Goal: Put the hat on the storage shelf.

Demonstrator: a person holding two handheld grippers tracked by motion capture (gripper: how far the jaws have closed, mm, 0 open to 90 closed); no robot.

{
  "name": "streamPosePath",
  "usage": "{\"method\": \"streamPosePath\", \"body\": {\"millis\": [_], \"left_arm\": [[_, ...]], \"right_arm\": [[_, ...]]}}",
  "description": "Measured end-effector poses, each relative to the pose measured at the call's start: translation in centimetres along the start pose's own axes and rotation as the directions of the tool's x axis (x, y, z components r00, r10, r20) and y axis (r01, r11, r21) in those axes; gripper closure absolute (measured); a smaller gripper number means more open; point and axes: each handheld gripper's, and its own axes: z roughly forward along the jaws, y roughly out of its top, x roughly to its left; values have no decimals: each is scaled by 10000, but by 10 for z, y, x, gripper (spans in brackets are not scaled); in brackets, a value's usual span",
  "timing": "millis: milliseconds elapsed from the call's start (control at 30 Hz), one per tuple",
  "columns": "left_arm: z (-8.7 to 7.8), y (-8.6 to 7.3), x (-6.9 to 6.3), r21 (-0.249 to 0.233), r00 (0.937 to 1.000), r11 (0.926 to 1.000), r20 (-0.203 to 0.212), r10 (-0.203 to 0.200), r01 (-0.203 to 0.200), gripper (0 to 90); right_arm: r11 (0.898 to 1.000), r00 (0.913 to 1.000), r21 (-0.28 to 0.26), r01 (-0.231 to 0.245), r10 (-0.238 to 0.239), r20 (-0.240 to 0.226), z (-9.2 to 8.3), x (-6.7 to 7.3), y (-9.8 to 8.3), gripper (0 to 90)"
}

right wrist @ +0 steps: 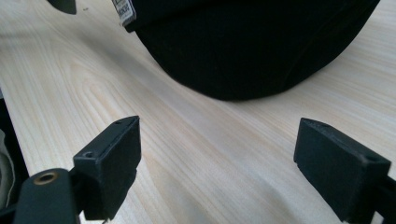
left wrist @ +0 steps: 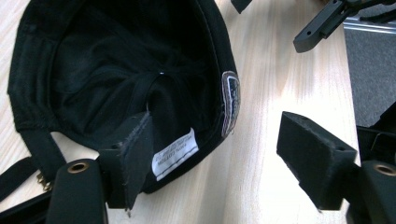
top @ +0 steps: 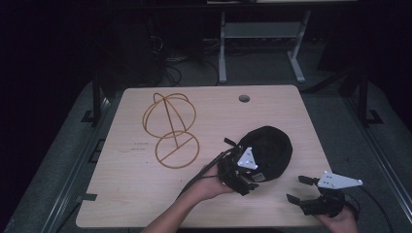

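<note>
A black cap (top: 272, 145) lies upside down on the wooden table (top: 131, 194), right of centre. In the left gripper view its hollow inside (left wrist: 116, 60) faces up, with a white label (left wrist: 175, 158) sewn at the rim. My left gripper (top: 248, 177) is at the cap's near edge and stands open (left wrist: 219, 123). One jaw is inside the cap and the other is over bare wood, so the rim lies between them without being pressed. My right gripper (top: 296, 188) rests near the table's front right, open (right wrist: 219, 128), with nothing between its jaws. The cap's dark crown (right wrist: 252, 42) lies just beyond it.
A gold wire hat stand (top: 170, 128) lies on the left half of the table. A round cable hole (top: 244, 98) sits near the far edge. Bare wood stretches along the front left. A desk frame (top: 262, 43) stands on the floor behind.
</note>
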Motion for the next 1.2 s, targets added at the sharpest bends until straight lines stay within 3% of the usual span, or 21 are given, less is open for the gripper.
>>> {"method": "streamPosePath", "body": {"millis": [100, 200, 333, 567, 933, 1200], "left_arm": [[4, 2, 2, 65, 10000, 10000, 90, 13, -13, 316], [12, 6, 2, 517, 9991, 9978, 112, 412, -417, 350], [17, 8, 2, 591, 9986, 9968, 104, 525, -530, 396], [27, 8, 2, 1007, 9950, 9909, 531, 843, -893, 510], [27, 10, 5, 815, 9903, 9900, 874, 1076, -1148, 730], [17, 18, 5, 433, 9900, 9925, 889, 1099, -1141, 807]], "right_arm": [[10000, 10000, 45, 36, -36, -35, 0, 1, 0, 148], [10000, 10000, -26, 38, -38, -50, 0, 0, 0, 148], [10000, 10000, 50, 79, -79, -41, 1, 0, 0, 148], [10000, 10000, 70, 58, -58, -50, 1, -1, -1, 148], [9999, 10000, 162, 54, -53, -72, 1, -1, -1, 156], [9999, 10000, 122, 51, -50, -54, 1, 0, -1, 178]]}}
